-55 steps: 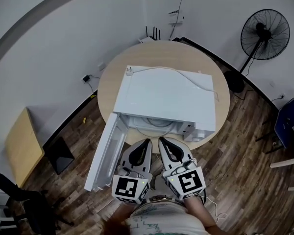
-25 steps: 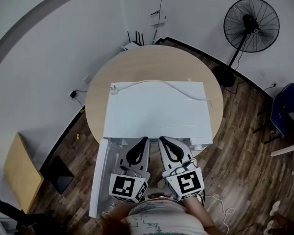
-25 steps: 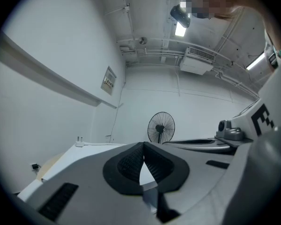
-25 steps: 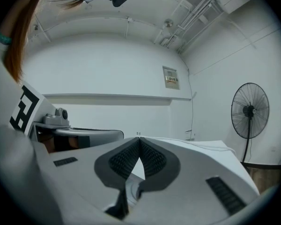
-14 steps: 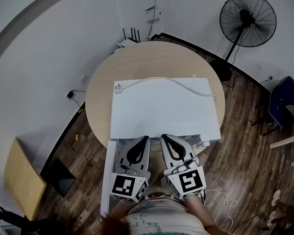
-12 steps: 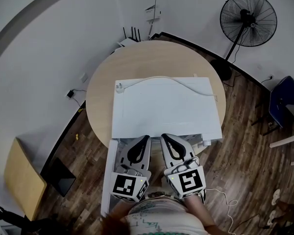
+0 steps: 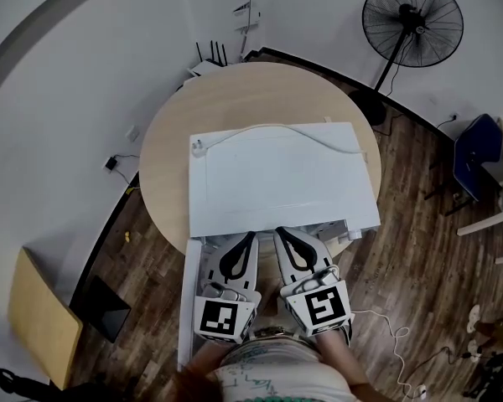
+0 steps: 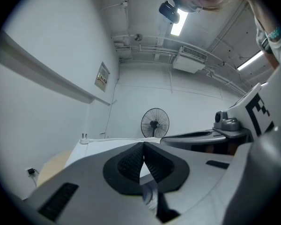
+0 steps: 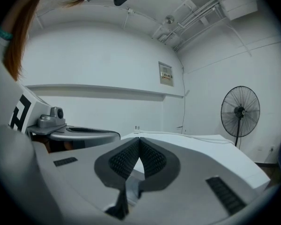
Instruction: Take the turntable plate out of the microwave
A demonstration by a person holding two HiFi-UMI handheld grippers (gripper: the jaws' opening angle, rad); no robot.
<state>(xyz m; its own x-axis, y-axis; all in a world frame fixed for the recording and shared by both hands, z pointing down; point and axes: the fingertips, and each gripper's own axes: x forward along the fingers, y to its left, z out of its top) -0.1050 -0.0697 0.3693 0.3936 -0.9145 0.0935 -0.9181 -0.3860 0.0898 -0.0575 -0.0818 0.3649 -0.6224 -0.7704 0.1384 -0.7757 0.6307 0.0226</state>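
The white microwave (image 7: 281, 178) stands on a round wooden table (image 7: 168, 141), seen from above, with its door (image 7: 188, 308) swung open toward me at the left. Its top hides the cavity and the turntable plate. My left gripper (image 7: 251, 238) and right gripper (image 7: 278, 233) are side by side at the front opening, both shut and holding nothing. In the left gripper view the shut left gripper (image 8: 143, 144) points level across the microwave's top (image 8: 98, 146). The right gripper view shows the shut right gripper (image 9: 139, 138) just above that same top (image 9: 201, 146).
A white power cord (image 7: 268, 129) with its plug lies across the microwave's top. A standing fan (image 7: 411, 19) is behind the table at the right, a blue chair (image 7: 474, 166) further right. A wooden board (image 7: 33, 316) and a dark flat object (image 7: 101, 308) are on the floor at the left.
The head view has shifted over the microwave, so the cavity and plate seen earlier are now hidden under its top. Both grippers stay shut, side by side, slightly lower at the front opening.
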